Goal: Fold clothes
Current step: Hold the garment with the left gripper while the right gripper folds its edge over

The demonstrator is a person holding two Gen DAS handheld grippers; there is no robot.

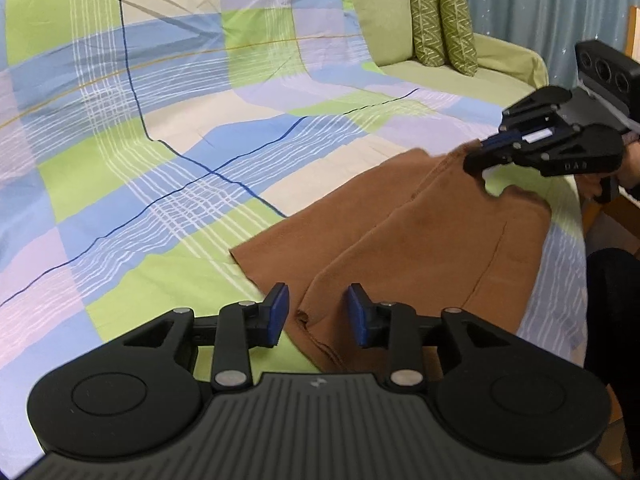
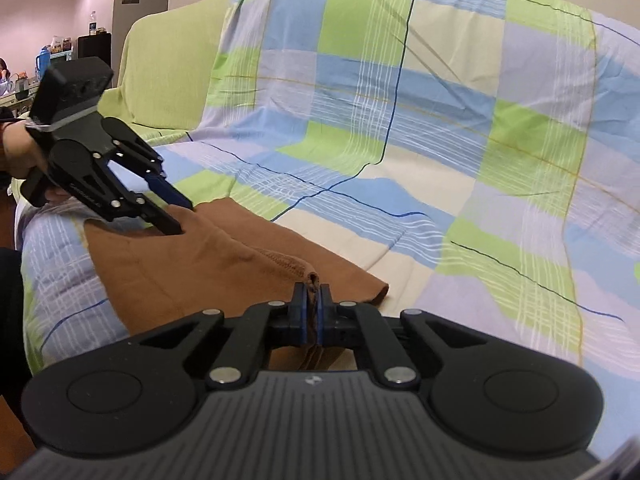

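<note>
A brown garment (image 1: 420,248) lies partly folded on a plaid sheet over a sofa; it also shows in the right wrist view (image 2: 192,272). My left gripper (image 1: 316,312) is open, its blue pads either side of the garment's near corner without pinching it. In the right wrist view the left gripper (image 2: 182,216) touches the garment's far edge with its fingers apart. My right gripper (image 2: 314,308) is shut on a raised corner of the brown garment. In the left wrist view the right gripper (image 1: 478,156) holds that corner lifted off the sheet.
The plaid sheet (image 1: 160,152) covers the sofa seat and back. Two green patterned cushions (image 1: 444,24) lean at the sofa's far end, by a blue curtain (image 1: 540,8). A counter with bottles (image 2: 56,52) stands behind the sofa's other end.
</note>
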